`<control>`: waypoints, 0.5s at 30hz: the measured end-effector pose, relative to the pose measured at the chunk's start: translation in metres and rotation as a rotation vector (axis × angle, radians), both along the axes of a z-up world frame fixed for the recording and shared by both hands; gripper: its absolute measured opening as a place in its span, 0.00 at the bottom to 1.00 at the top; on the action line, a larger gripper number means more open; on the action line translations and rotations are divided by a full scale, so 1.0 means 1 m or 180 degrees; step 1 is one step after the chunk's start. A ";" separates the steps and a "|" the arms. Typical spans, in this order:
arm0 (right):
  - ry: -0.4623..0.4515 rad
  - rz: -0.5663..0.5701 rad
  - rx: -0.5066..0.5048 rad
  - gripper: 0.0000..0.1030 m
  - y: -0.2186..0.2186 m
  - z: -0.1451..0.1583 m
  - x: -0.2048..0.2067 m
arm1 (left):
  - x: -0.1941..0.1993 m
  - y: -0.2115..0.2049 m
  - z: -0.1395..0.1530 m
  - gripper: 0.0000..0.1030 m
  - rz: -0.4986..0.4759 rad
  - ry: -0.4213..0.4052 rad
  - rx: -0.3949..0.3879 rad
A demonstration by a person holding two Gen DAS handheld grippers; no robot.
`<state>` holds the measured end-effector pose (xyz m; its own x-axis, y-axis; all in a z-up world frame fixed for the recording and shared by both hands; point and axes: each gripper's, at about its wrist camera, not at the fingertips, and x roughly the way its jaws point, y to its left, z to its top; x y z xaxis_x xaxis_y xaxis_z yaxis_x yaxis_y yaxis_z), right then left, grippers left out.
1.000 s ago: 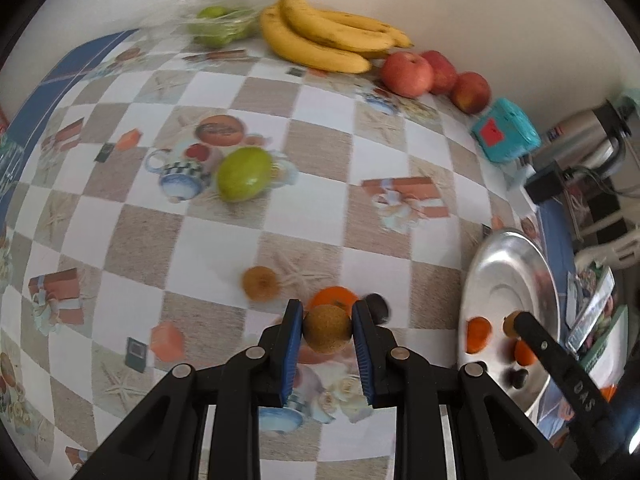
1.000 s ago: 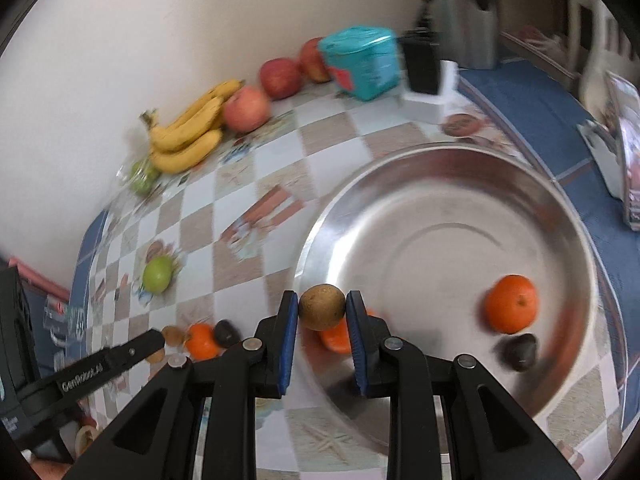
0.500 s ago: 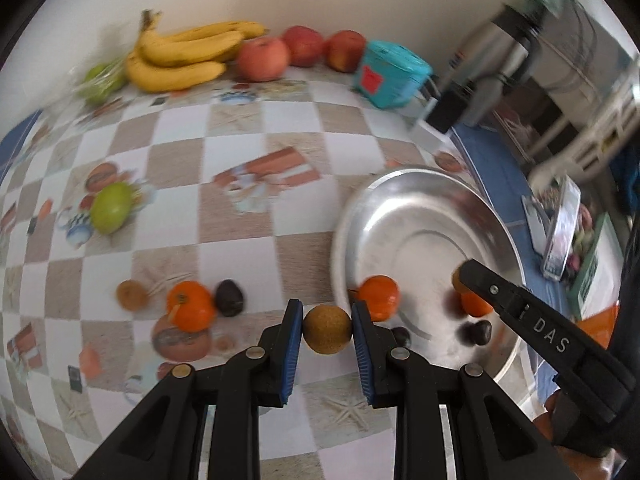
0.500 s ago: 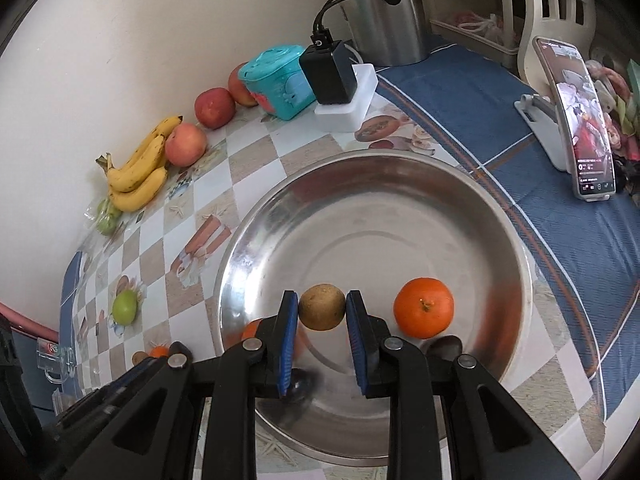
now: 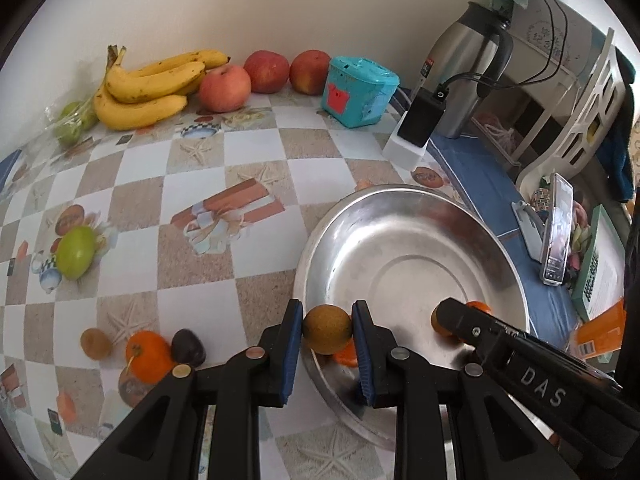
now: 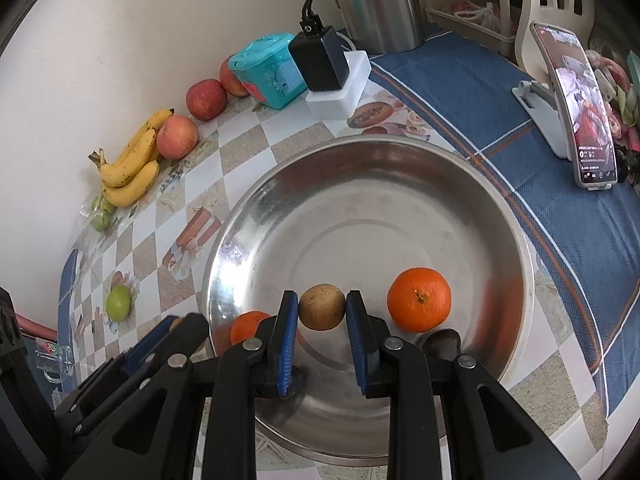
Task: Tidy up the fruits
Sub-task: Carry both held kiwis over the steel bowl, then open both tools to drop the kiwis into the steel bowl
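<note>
My left gripper (image 5: 327,330) is shut on a brown round fruit (image 5: 327,329) at the near left rim of the steel bowl (image 5: 400,216). My right gripper (image 6: 322,308) is shut on another brown round fruit (image 6: 322,307) above the bowl's (image 6: 360,152) near part. In the bowl lie an orange (image 6: 419,299), a second orange (image 6: 245,326) and a dark fruit (image 6: 442,342). On the table left of the bowl lie an orange (image 5: 149,356), a dark fruit (image 5: 188,346), a small brown fruit (image 5: 95,343) and a green fruit (image 5: 76,252).
Bananas (image 5: 148,88), three apples (image 5: 224,88), a bag of green fruit (image 5: 72,124) and a teal box (image 5: 360,92) line the wall. A charger on a white block (image 5: 416,128), a steel kettle (image 5: 468,76) and a phone on a stand (image 6: 576,104) stand to the right.
My left gripper carried its brown fruit rightward from the loose fruits to the bowl's rim. My right gripper moved further over the bowl, still holding its fruit.
</note>
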<state>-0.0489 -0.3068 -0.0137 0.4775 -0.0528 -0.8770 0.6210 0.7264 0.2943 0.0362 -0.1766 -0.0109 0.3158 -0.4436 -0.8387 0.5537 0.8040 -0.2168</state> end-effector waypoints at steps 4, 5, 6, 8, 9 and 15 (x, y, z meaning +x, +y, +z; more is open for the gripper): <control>0.0031 0.0002 0.0020 0.25 0.000 -0.002 0.000 | -0.002 -0.006 -0.007 0.26 -0.0021 -0.0027 0.0013; 0.0037 0.0000 0.0025 0.25 0.000 -0.003 -0.001 | -0.002 -0.008 -0.009 0.26 -0.0024 -0.0022 0.0023; 0.0043 -0.0002 0.0031 0.25 0.000 -0.003 -0.001 | -0.001 -0.009 -0.012 0.26 -0.0020 -0.0011 0.0042; 0.0058 -0.0002 0.0042 0.25 -0.001 -0.004 0.000 | -0.001 -0.010 -0.014 0.26 -0.0010 -0.0028 0.0041; 0.0066 -0.0002 0.0049 0.25 -0.001 -0.005 0.000 | -0.001 -0.011 -0.015 0.26 -0.0008 -0.0026 0.0045; 0.0094 -0.0013 0.0072 0.25 -0.002 -0.007 0.000 | 0.000 -0.010 -0.014 0.27 0.0010 -0.0020 0.0037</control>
<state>-0.0492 -0.3085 -0.0203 0.4512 -0.0347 -0.8918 0.6327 0.7172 0.2922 0.0359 -0.1870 -0.0254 0.3225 -0.4328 -0.8418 0.5526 0.8082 -0.2038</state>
